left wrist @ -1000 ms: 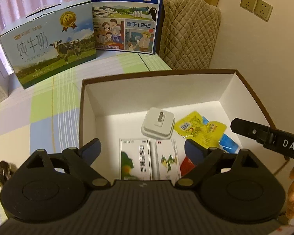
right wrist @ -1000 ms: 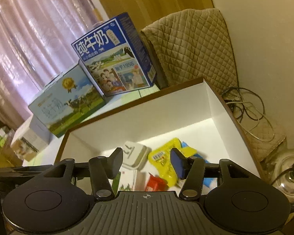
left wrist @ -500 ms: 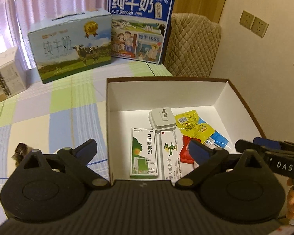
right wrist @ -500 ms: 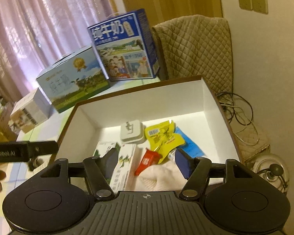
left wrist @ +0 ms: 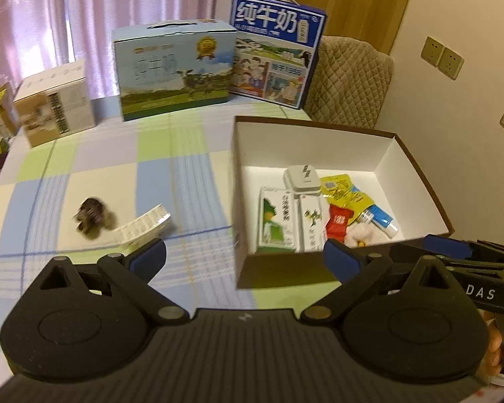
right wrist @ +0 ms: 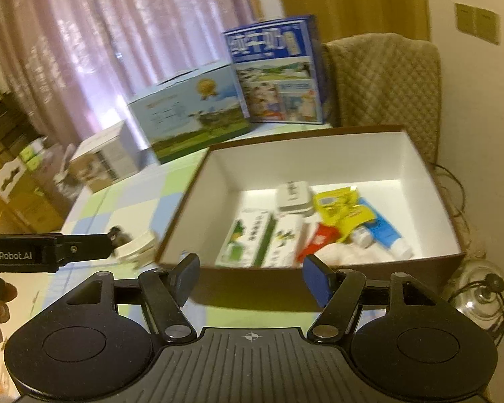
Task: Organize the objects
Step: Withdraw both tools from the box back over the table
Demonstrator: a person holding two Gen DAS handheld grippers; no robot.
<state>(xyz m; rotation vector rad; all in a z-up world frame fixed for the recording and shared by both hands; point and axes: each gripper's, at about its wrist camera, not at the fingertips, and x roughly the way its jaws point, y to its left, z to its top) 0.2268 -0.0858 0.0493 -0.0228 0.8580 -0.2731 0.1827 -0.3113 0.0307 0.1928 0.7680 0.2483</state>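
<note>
Next pick: pill strip (left wrist: pixel 141 226), both tongs spread, empty.
Swing left tongs (left wrist: pixel 243 262) fwd-left, pinch strip's raised edge, then to box (left wrist: pixel 416 168).

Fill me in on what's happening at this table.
A person holds a gripper tool in each hand, tidying small items into the white-lined box. The left tool and right tool are both open and empty. A dark small object and a white blister strip lie outside the box on the checked tablecloth.
</note>
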